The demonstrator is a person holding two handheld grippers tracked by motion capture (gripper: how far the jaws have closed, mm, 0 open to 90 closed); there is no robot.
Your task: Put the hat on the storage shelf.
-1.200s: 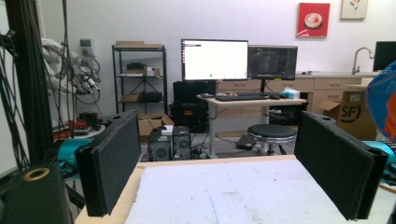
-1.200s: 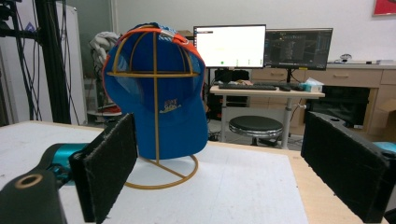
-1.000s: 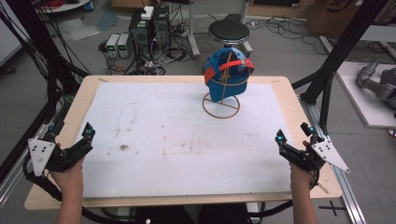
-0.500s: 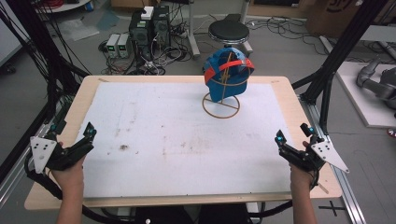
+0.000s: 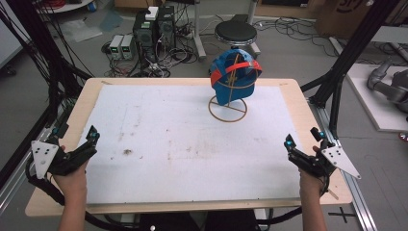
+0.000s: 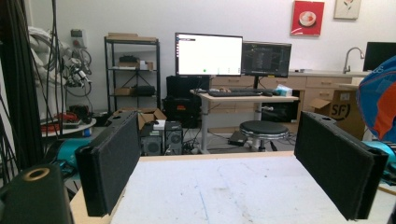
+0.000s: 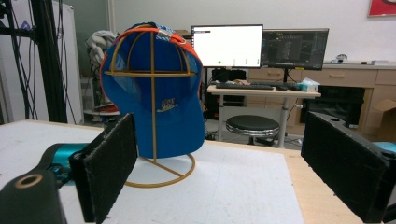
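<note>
A blue cap with an orange band (image 5: 233, 73) hangs on a gold wire stand (image 5: 227, 109) at the far middle of the white table top (image 5: 183, 139). In the right gripper view the cap (image 7: 154, 98) is straight ahead, beyond the wide-apart jaws. My left gripper (image 5: 81, 146) rests open near the table's front left edge, with nothing between its jaws. My right gripper (image 5: 300, 146) is held open near the front right edge, also with nothing in it. In the left gripper view the cap's edge (image 6: 380, 102) shows at the far right.
A black stool (image 5: 235, 32) and computer boxes (image 5: 154, 26) stand on the floor behind the table. Black frame posts (image 5: 337, 91) rise at both sides. Faint brown stains (image 5: 127, 152) mark the table top. Monitors on a desk (image 6: 210, 53) stand farther back.
</note>
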